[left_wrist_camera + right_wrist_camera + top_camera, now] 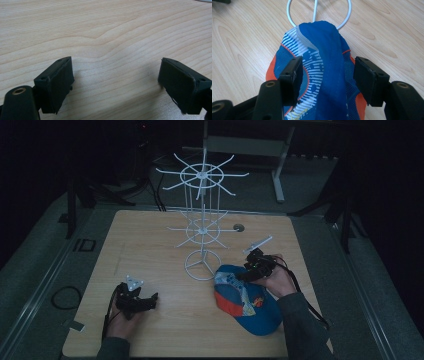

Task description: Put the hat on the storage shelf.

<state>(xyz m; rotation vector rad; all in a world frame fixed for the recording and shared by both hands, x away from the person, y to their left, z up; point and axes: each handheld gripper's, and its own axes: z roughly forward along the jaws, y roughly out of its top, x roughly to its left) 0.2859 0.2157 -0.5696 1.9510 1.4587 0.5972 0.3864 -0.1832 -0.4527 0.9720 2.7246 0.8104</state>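
Here we see the blue-and-orange cap [247,302] lying just beside the white wire rack's [202,227] ring base. Our right gripper [327,75] straddles its raised fold, jaws spread, unclosed; the left gripper [116,82] gapes empty. Soft, light fabric: pinch that fold.

The bench [105,30] is pale wood with a wavy grain, smooth and matt with barely any sheen. The rack [202,227] looks like thin white wire, coated and smooth, and its ring foot has a slight gloss in the right gripper view. The cap [324,75] is soft cloth: plain blue weave over the crown, open mesh at the sides, orange trim and printed white stripes. The left claw [116,82] and right claw [329,80] are matt black, apparently hard plastic, with dull flat pads [178,86] scuffed along the edges.
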